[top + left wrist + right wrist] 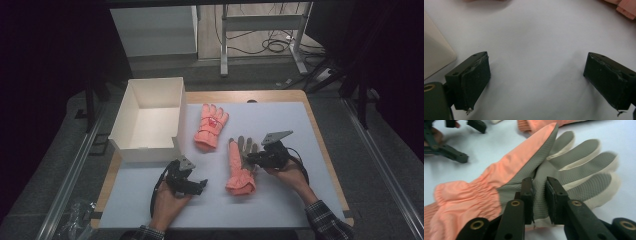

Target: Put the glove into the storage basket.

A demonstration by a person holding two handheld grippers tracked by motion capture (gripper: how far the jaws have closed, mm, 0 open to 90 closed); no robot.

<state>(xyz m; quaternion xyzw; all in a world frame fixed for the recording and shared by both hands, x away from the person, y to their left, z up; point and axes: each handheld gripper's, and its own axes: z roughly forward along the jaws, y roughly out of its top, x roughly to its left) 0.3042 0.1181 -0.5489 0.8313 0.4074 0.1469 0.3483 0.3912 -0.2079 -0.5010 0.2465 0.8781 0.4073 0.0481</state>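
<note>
two pink gloves on the white mat (280, 200). far glove (211, 126) flat, back side up, just beside the white box (147, 150). near glove (240, 170) lying palm up in the middle, cuff toward the person, well apart from the box.

right gripper (250, 159) down at the near glove's side edge, by the palm. jaws narrow, a small gap left, the grey palm edge between them but not squeezed. probably put there to pinch that edge and lift the glove, maybe toward the box.

left gripper (200, 185) resting on the mat just left of the cuff, jaws spread wide, holding nothing. likely waiting its turn, close enough to help.

from the high view: the whole layout, both hands, box open at the top.

from the right gripper view: right gripper (539, 192) up close, the bumpy grey grip on the near glove (524, 170), and the thin gap at the pads, too small to tell from above.

from the left gripper view: left gripper (536, 82) over bare mat, a corner of the box (434, 57), a bit of pink cloth (627, 8), hard to tell from which glove.
</note>
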